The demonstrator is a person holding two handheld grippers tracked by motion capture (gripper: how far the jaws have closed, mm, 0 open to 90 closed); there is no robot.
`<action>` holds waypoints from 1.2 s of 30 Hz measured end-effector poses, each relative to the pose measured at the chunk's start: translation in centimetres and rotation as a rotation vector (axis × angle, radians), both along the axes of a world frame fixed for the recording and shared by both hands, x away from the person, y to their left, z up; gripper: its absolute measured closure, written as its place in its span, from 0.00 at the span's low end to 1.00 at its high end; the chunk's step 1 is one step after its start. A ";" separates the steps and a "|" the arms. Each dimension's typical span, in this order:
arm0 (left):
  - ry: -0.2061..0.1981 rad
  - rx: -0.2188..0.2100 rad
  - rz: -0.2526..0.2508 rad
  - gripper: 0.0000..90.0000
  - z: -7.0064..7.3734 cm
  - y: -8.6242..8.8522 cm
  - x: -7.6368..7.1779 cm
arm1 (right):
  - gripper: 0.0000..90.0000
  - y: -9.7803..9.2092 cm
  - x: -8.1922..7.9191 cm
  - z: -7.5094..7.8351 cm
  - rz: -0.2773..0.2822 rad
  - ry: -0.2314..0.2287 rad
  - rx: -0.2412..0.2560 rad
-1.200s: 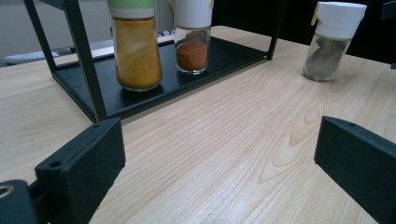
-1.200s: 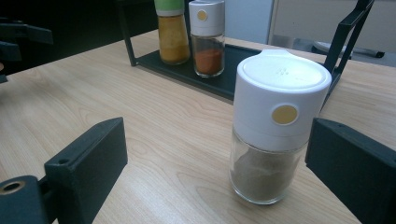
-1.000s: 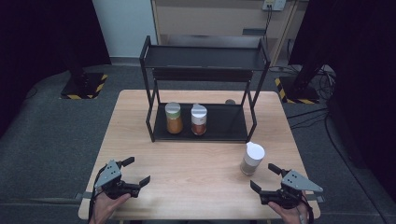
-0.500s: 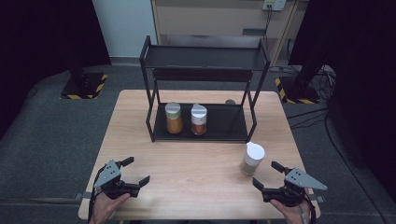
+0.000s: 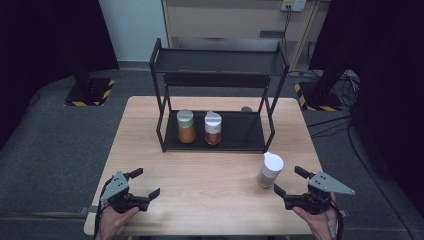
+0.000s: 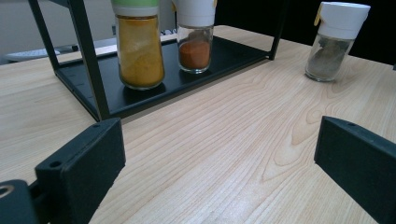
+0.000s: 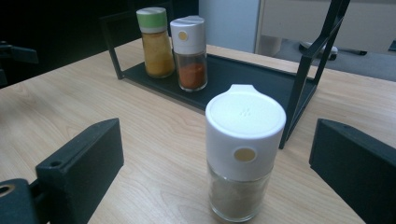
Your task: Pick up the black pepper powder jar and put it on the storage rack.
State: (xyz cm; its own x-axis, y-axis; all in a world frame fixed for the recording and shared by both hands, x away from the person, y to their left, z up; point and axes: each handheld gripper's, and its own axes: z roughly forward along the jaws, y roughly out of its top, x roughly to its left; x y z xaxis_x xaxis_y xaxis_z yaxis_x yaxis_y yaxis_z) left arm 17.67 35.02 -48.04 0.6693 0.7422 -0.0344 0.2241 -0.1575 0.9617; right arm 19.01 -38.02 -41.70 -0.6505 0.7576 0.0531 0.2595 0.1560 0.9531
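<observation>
High view: my right gripper (image 5: 289,181) is spread just beside the white-capped jar (image 5: 270,170) on the desk (image 5: 210,175); left gripper (image 5: 142,182) is spread, empty. Two jars sit in the rack (image 5: 240,132); I judge this one remains.

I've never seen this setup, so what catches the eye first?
A black two-tier rack at the table's far side holds a yellow spice jar and a red spice jar on its lower shelf. A white-capped jar stands alone before the open right gripper.
</observation>
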 end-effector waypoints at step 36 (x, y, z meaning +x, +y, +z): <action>0.002 0.006 -0.003 0.01 0.1 0.0 0.0 | 0.06 1.3 4.7 0.5 0.006 0.071 -0.034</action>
State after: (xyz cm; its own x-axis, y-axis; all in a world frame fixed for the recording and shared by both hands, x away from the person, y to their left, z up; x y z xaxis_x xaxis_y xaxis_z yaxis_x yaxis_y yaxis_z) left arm 17.70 34.97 -47.98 0.6712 0.7406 -0.0316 0.2261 -0.1639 0.9602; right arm 23.74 -36.70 -41.20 -0.6502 0.7562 0.0737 0.3254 0.1895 0.9264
